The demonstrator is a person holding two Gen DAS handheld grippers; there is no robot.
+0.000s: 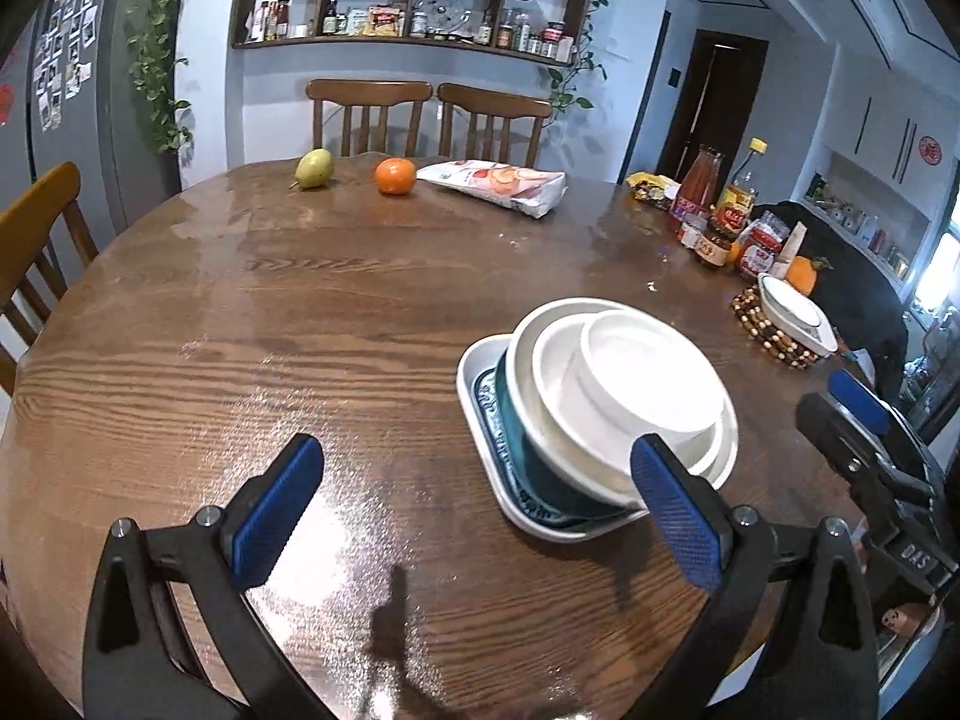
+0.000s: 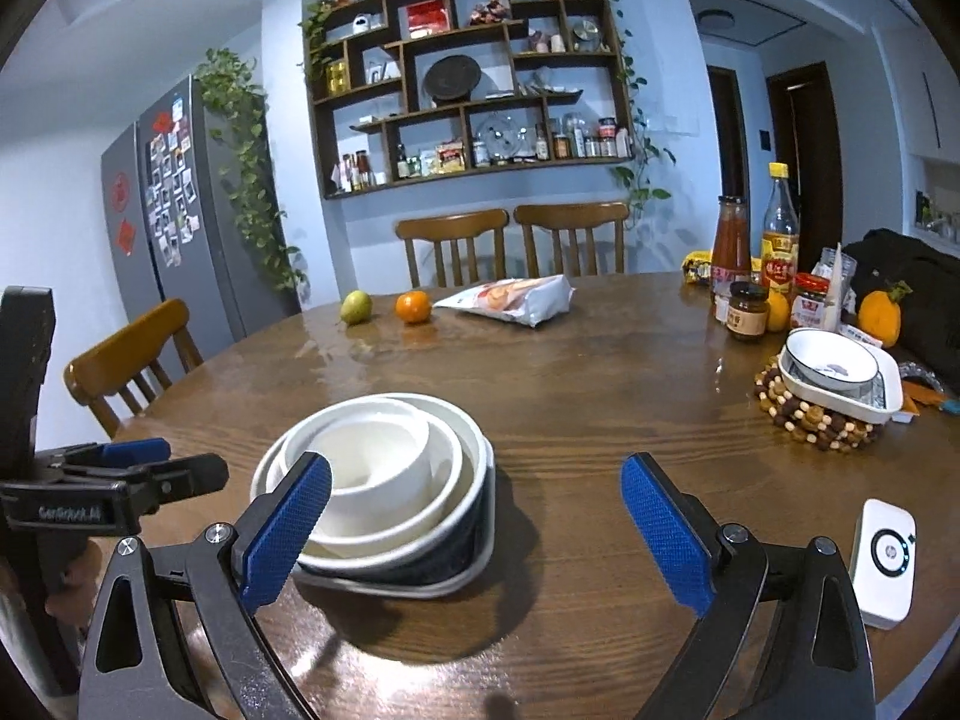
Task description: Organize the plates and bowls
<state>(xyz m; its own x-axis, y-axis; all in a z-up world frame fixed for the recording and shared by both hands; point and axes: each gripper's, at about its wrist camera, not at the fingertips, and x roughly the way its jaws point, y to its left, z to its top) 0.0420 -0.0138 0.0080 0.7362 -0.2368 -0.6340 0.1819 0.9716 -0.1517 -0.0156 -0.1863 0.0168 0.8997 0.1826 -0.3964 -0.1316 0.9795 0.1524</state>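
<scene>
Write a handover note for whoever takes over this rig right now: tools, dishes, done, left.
Left tool: open, empty, beside the stack.
Right tool: open, empty; its left finger overlaps the stack in view.
Nested stack: white bowls in a dark bowl on a rectangular tray, mid-table.
Patterned bowl: in a second tray on the beaded trivet, far right.
Done: main stack.
Left, likely: adding that pair.

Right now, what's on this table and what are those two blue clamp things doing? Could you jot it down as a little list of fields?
surface: round wooden table
main stack: white bowls nested in a dark bowl, on a rectangular white tray
second set: patterned bowl in a white dish on a beaded trivet
fruit: pear, orange
left gripper: open, empty
right gripper: open, empty
</scene>
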